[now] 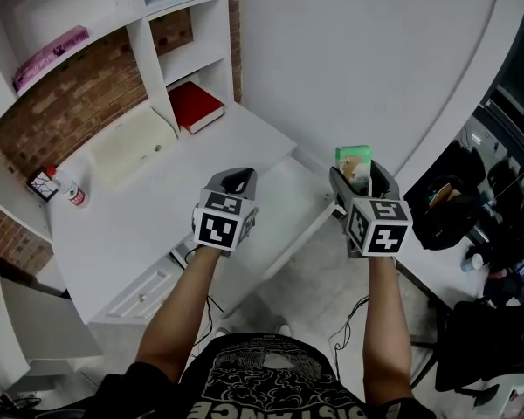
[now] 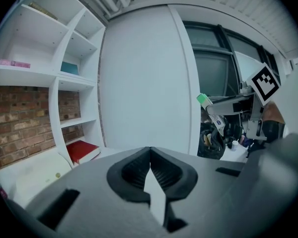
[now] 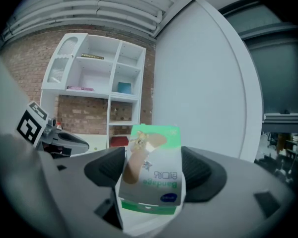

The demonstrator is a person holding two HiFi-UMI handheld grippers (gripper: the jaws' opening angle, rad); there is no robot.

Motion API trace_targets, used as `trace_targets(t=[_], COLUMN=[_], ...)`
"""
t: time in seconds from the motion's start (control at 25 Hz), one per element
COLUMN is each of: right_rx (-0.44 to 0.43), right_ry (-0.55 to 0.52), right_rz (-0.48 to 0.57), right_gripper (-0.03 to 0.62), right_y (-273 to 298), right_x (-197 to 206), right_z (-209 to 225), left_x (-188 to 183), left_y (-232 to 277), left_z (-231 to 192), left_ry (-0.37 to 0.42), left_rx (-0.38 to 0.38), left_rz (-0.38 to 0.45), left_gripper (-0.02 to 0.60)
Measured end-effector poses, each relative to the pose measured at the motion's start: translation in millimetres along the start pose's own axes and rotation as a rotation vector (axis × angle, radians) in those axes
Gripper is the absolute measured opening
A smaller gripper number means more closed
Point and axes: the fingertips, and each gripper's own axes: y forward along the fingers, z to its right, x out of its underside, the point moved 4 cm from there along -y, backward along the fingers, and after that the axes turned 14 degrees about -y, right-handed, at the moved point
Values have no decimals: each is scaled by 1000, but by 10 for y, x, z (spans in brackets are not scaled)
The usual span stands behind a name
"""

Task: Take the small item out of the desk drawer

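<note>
A small green and white bandage box point(image 1: 353, 163) stands upright between the jaws of my right gripper point(image 1: 357, 178), which is shut on it and held in the air past the right end of the white desk point(image 1: 131, 234). The right gripper view shows the box point(image 3: 156, 182) pressed between the dark pads point(image 3: 107, 168). My left gripper point(image 1: 237, 181) hovers over the desk's front right part. Its jaws meet with nothing between them point(image 2: 150, 152). In the left gripper view the right gripper point(image 2: 223, 107) is at the right with the box's green end point(image 2: 204, 100) sticking out.
A red book point(image 1: 196, 106) and a cream container point(image 1: 131, 147) lie at the desk's back under white shelves point(image 1: 148, 33). A small bottle point(image 1: 74, 195) stands at the left. A drawer front point(image 1: 144, 293) shows below the desk edge. Dark chairs and bags point(image 1: 454, 203) crowd the right.
</note>
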Motion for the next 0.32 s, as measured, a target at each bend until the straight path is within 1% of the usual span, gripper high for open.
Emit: trace_targets(t=[0.32], right_rx=[6], right_ry=[4], right_rz=[-10], right_gripper=[353], right_y=[-48], right_x=[14], right_z=[-16], left_x=[-41], left_y=[-87], left_z=[51], left_ry=[21], left_rx=[-2], left_rz=[3], left_gripper=[8])
